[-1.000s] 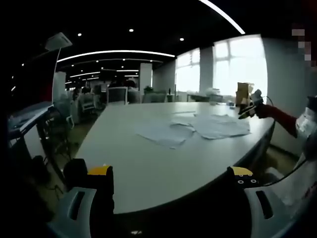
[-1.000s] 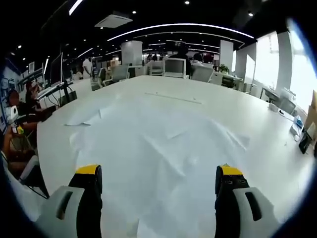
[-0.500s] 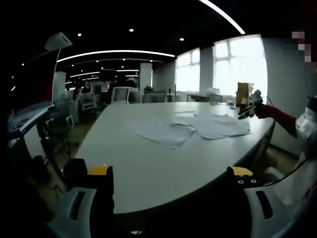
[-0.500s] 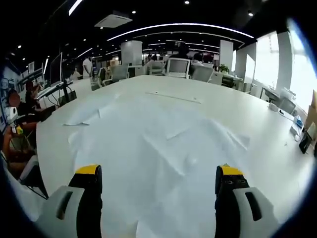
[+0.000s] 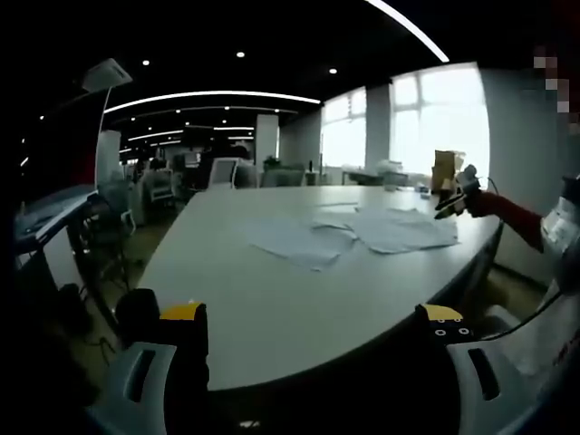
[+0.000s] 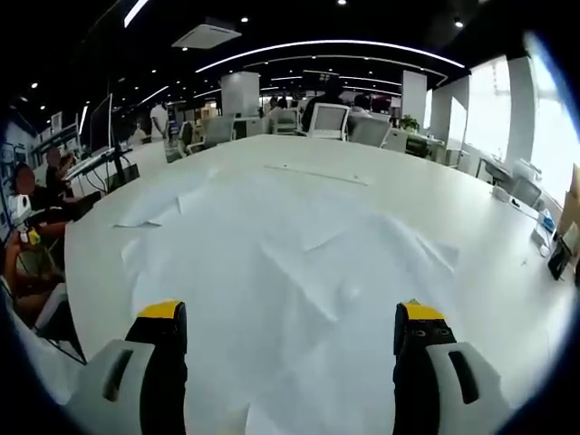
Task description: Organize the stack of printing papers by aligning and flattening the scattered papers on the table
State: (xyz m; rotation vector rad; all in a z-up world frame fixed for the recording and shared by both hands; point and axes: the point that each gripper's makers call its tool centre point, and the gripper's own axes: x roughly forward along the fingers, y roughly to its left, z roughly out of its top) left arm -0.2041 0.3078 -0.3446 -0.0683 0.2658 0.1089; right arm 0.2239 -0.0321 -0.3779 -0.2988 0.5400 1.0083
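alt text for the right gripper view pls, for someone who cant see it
Scattered white papers lie loose and overlapping across a large white table, seen past the open right tool held just above them. Behind are office chairs and ceiling lights.

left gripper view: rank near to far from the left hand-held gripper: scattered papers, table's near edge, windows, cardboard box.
1. Table's near edge, just beyond the open jaws of the left hand-held gripper.
2. Scattered papers, mid-table, a little right of centre.
3. Cardboard box, right, at the table's far end beside the other gripper.
4. Windows, back wall, upper right.
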